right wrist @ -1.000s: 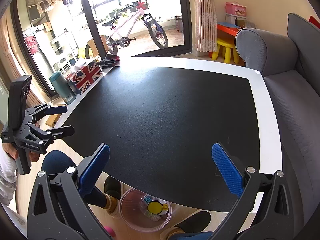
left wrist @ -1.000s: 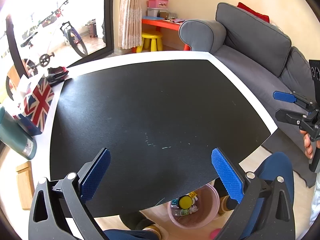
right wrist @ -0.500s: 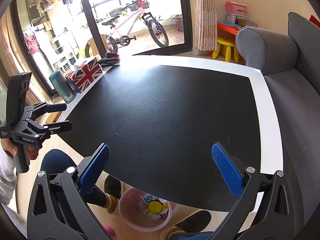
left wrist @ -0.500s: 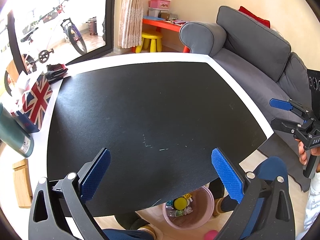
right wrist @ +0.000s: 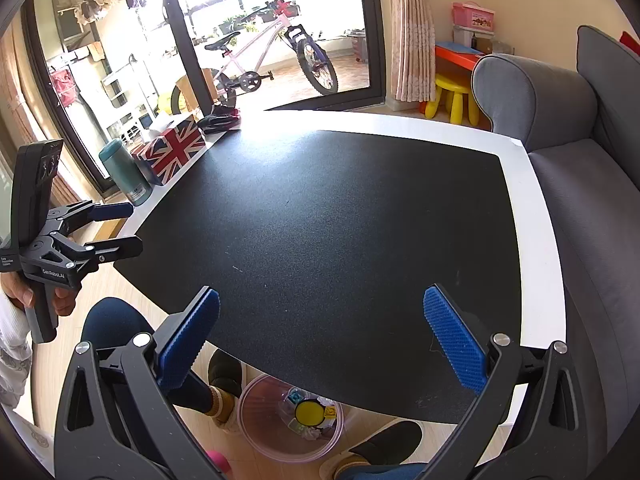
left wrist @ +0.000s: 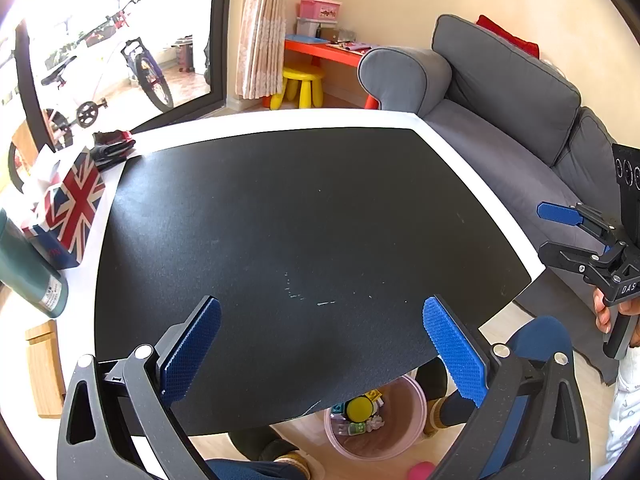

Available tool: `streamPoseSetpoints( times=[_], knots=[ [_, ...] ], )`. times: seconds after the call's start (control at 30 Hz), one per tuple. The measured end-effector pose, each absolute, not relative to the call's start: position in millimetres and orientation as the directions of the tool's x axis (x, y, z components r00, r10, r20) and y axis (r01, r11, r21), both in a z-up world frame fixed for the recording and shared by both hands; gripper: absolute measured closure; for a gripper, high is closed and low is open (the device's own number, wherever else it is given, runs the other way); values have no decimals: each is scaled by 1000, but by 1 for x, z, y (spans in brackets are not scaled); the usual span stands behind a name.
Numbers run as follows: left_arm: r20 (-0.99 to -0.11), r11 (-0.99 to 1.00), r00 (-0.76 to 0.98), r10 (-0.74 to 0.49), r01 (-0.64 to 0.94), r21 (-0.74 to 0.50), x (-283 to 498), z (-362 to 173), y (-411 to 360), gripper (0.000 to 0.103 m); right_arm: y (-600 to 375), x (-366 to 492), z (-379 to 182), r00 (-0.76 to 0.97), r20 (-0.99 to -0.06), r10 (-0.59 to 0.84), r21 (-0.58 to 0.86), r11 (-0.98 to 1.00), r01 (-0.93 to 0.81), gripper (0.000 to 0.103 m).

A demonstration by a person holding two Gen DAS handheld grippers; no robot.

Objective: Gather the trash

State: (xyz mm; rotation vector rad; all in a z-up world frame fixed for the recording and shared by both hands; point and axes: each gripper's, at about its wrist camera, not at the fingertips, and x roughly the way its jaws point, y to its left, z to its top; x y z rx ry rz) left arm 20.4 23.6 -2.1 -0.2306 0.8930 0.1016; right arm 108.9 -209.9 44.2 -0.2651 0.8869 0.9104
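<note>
Jaws wide above binned trash (left wrist: 362, 410).

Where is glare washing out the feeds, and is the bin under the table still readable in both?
Left wrist view: the window blows out to white at the upper left; the bin is sharp, trash visible inside. Right wrist view: sunlight flares on the table's far white edge by the door; the bin is clear. Both bend straight edges.
</note>
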Motion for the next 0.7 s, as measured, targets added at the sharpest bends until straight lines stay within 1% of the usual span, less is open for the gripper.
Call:
streamPoseSetpoints(
  times=[0.7],
  knots=[
    [-782,971,624,-15,-176,-160,22,-3,20,6,-210,109,44,299,-765,571,153,612,-776,3]
  ],
)
